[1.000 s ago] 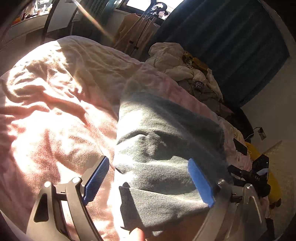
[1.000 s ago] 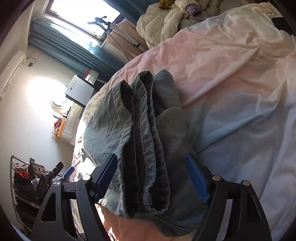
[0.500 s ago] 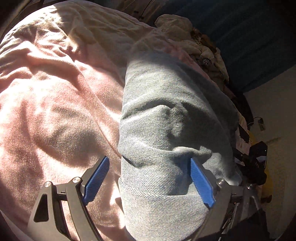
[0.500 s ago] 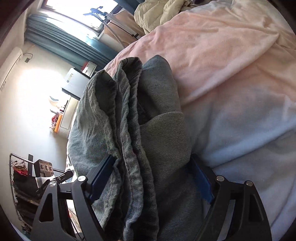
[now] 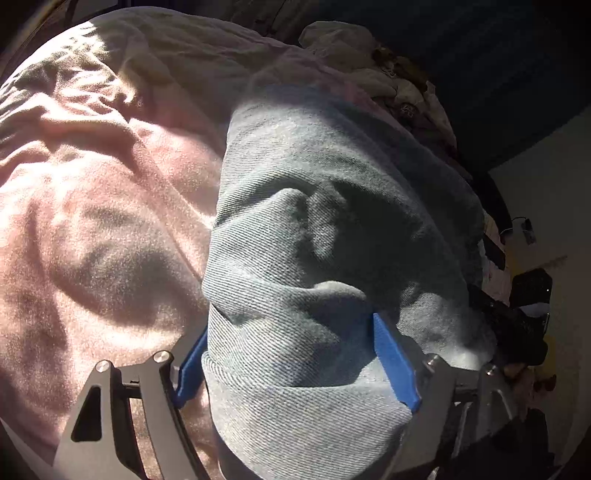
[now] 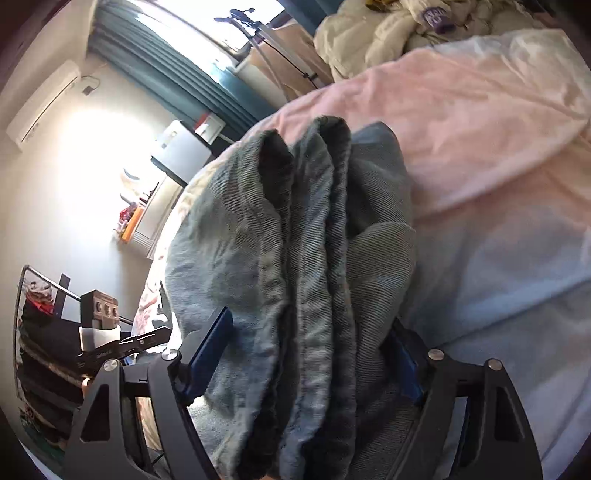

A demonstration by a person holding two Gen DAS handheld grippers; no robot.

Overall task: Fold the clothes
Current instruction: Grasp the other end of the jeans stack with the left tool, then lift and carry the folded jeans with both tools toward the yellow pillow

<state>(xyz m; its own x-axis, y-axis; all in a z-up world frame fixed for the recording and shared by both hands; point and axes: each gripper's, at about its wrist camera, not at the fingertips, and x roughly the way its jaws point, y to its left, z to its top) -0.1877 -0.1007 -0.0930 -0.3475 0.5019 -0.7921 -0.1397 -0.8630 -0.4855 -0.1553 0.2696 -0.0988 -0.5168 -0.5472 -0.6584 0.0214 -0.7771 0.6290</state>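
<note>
A folded pair of grey-blue jeans (image 5: 325, 229) lies on the pink bedcover (image 5: 96, 206). My left gripper (image 5: 295, 365) straddles one end of the bundle, its blue pads pressing into the denim on both sides. In the right wrist view the jeans (image 6: 295, 258) show as several stacked folded layers with their hems facing me. My right gripper (image 6: 310, 362) straddles that end, its blue pads against the outer layers. The other gripper (image 6: 122, 343) shows at the far end, left of the jeans.
A heap of cream and other clothes (image 6: 399, 33) lies at the far side of the bed, also in the left wrist view (image 5: 373, 62). Blue curtains (image 6: 173, 70), a clothes stand (image 6: 266, 40), a white cabinet (image 6: 181, 147) and a rack of dark things (image 6: 40, 354) stand around the room.
Both grippers have pushed further onto the jeans and their jaws have narrowed against the denim. The bundle now fills more of both views.
</note>
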